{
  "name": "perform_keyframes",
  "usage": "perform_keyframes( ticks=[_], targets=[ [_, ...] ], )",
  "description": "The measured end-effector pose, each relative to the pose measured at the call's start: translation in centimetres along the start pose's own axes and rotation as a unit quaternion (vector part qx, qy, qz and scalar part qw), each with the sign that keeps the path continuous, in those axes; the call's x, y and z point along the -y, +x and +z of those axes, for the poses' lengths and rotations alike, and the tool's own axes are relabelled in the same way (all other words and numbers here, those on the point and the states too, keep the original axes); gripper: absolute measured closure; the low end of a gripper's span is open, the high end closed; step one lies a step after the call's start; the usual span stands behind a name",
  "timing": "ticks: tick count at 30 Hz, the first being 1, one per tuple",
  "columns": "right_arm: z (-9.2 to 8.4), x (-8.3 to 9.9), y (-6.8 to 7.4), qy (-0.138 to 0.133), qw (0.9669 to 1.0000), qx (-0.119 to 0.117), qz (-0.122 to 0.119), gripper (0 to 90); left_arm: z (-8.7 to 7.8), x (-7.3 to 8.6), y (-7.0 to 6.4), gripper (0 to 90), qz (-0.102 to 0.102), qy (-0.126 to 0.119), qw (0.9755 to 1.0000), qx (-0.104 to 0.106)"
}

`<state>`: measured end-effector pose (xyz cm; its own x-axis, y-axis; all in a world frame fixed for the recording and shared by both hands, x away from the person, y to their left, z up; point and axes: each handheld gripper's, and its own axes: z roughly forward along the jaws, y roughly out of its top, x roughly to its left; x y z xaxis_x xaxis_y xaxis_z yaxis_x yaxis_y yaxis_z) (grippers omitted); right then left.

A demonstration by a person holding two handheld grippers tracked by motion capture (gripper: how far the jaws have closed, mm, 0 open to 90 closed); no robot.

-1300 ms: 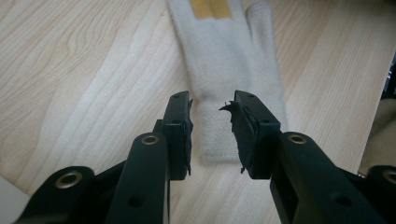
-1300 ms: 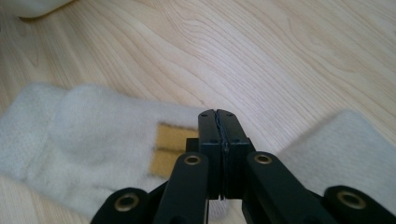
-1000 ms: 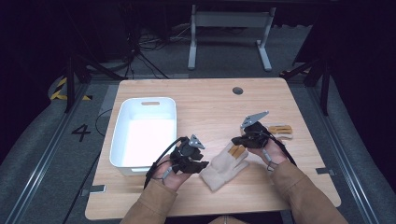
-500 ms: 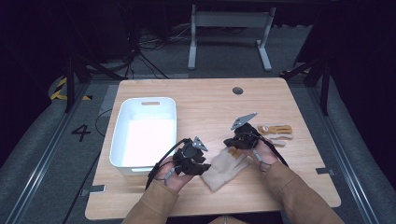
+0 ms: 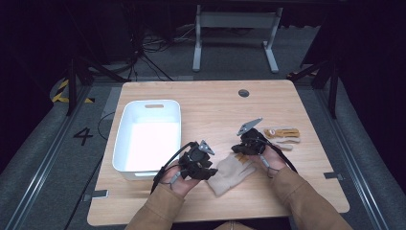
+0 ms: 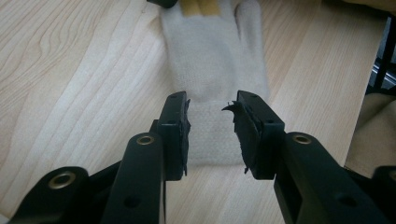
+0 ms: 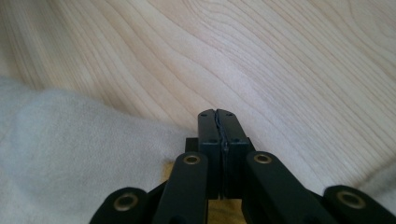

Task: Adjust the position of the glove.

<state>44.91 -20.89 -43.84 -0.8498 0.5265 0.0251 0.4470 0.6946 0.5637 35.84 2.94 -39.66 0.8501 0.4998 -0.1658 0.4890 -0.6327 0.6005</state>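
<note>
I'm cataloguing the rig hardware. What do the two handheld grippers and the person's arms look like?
Both are black. The left gripper has two blocky jaws with brass-coloured rivets and worn, ragged pads; the right gripper is the same build. From above, each carries a grey three-cornered plate, and a black cable trails from the left one. The sleeves are tan.
</note>
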Motion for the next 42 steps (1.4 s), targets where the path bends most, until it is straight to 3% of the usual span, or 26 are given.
perform_keyframes(
  ticks=[6, 16, 24, 34, 42],
  targets=[
    [-1.3, 1.2, -0.3, -0.006, 0.9998, -0.004, 0.017, 89.6, 0.2, -0.5, 0.1, 64.3, 0.004, -0.002, 1.0, 0.0],
    [-2.2, 3.1, -0.6, 0.012, 0.9995, 0.001, 0.029, 89.7, 0.7, -1.5, 0.0, 64.0, 0.011, -0.006, 0.9999, 0.007],
    [-3.3, 4.2, 0.5, 0.026, 0.9993, 0.017, 0.024, 89.7, 1.1, -2.5, 0.1, 63.7, 0.018, -0.01, 0.9997, 0.009],
    [-4.2, 5.6, 1.2, 0.037, 0.9986, 0.025, 0.028, 89.6, 0.9, -3.4, 0.8, 61.7, 0.01, -0.03, 0.9994, -0.011],
    [-4.6, 6.0, 1.7, 0.046, 0.9984, 0.019, 0.028, 89.7, 0.7, -3.7, 1.2, 61.1, 0.006, -0.044, 0.999, 0.0]
  ],
)
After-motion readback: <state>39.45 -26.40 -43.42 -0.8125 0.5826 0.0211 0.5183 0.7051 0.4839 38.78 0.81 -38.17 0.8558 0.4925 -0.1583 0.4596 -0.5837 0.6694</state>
